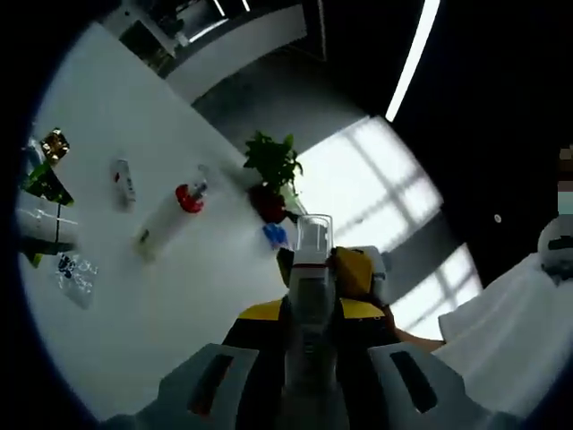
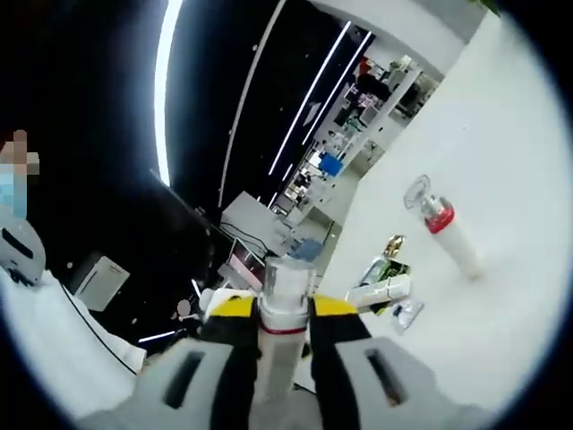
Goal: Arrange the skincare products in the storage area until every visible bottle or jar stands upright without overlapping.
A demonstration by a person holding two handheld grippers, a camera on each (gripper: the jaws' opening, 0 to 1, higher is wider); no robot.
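- Holding one slim clear-capped bottle (image 1: pixel 309 269) pinched in my left gripper (image 1: pixel 309 376), another bottle (image 2: pixel 285 313) pinched in my right gripper (image 2: pixel 285 376).
- A red-collared bottle (image 1: pixel 170 219) lies toppled on the white table (image 1: pixel 206 296), far left.
- It looks light, rigid and slick; I'd grip mid-body.

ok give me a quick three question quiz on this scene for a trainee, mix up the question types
1. True or false: the left gripper is shut on a bottle.
2. The bottle with the red collar on the white table is: A) upright B) lying on its side C) stacked on a jar.
3. Fill in: the potted ____ stands at the table edge in the left gripper view.

Key: 1 true; 2 B; 3 plant. Also, the right gripper is shut on a red-banded bottle.
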